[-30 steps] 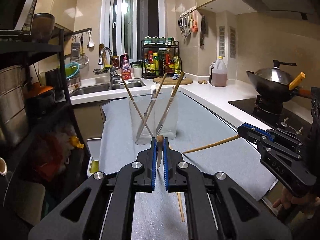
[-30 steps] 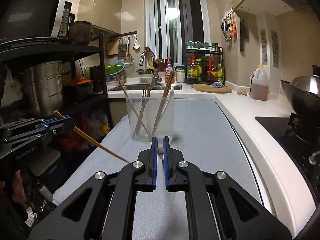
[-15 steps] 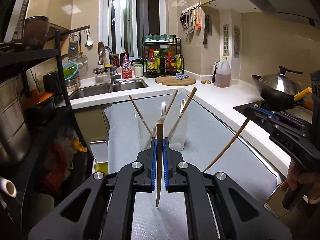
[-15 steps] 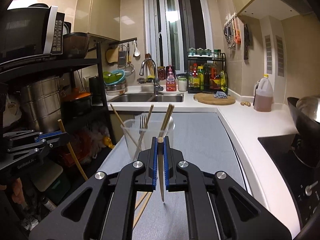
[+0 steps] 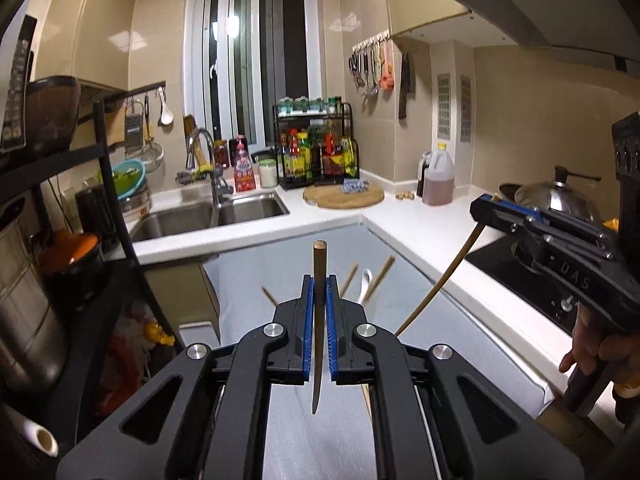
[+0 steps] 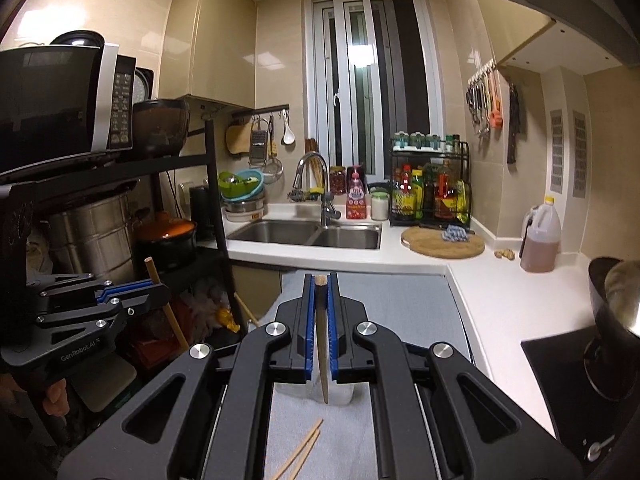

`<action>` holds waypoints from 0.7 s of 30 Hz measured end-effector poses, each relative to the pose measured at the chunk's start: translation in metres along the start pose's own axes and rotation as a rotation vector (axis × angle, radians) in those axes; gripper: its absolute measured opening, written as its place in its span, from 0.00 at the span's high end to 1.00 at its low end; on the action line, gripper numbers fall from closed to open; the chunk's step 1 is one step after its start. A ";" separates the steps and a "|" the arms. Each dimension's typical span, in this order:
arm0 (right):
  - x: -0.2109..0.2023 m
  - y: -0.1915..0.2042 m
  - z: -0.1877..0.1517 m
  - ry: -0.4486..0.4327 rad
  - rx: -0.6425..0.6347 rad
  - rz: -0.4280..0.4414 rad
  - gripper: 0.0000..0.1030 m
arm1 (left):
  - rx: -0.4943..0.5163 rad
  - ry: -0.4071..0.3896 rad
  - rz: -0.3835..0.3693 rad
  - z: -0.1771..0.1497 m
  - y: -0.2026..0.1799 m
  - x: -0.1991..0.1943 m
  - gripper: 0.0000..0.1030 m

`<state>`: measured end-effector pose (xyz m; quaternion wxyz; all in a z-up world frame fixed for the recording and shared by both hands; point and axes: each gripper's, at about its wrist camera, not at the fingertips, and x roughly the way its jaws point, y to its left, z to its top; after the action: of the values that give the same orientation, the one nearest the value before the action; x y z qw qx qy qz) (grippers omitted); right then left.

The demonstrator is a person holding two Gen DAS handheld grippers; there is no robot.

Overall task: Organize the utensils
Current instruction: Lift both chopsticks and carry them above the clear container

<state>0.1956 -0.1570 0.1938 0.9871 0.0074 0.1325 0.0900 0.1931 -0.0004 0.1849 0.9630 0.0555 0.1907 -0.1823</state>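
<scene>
My left gripper [image 5: 319, 280] is shut on a wooden chopstick [image 5: 318, 344] that stands nearly upright between its blue pads, tip down. My right gripper [image 6: 320, 278] is shut on a second chopstick [image 6: 322, 344], also hanging tip down. Each gripper shows in the other's view: the right gripper [image 5: 486, 206] with its chopstick slanting down, the left gripper [image 6: 160, 290] at the left. A clear utensil cup [image 6: 344, 394] sits on the grey mat [image 6: 400, 300], mostly hidden behind the fingers; only chopstick tips [image 5: 382, 272] and a white spoon [image 5: 366, 280] poke out. Two more chopsticks [image 6: 304, 452] lie on the mat.
A black rack [image 6: 216, 200] with pots and a microwave [image 6: 60, 100] stands at the left. The double sink [image 6: 308, 236] is at the back, with a cutting board [image 6: 442, 244] and oil jug [image 6: 540, 240] beside it. A wok [image 5: 556, 196] sits on the stove at the right. A hand [image 5: 592, 344] holds the right gripper.
Both grippers have risen above the mat, each with its chopstick. The chopsticks swung from slanting along the mat to hanging nearly upright. The cup has dropped low in both views.
</scene>
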 end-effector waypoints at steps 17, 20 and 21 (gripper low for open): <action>0.047 0.002 0.050 -0.060 -0.022 0.001 0.94 | 0.006 -0.132 0.021 0.058 0.004 0.050 0.94; 0.061 0.000 0.046 -0.046 -0.019 0.001 0.94 | 0.005 -0.127 0.033 0.058 0.007 0.065 0.94; 0.066 -0.001 0.044 -0.039 -0.018 0.002 0.94 | 0.002 -0.120 0.035 0.057 0.009 0.071 0.94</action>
<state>0.2697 -0.1456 0.2191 0.9894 0.0004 0.1122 0.0923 0.2778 -0.0253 0.2106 0.9757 0.0487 0.1313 -0.1683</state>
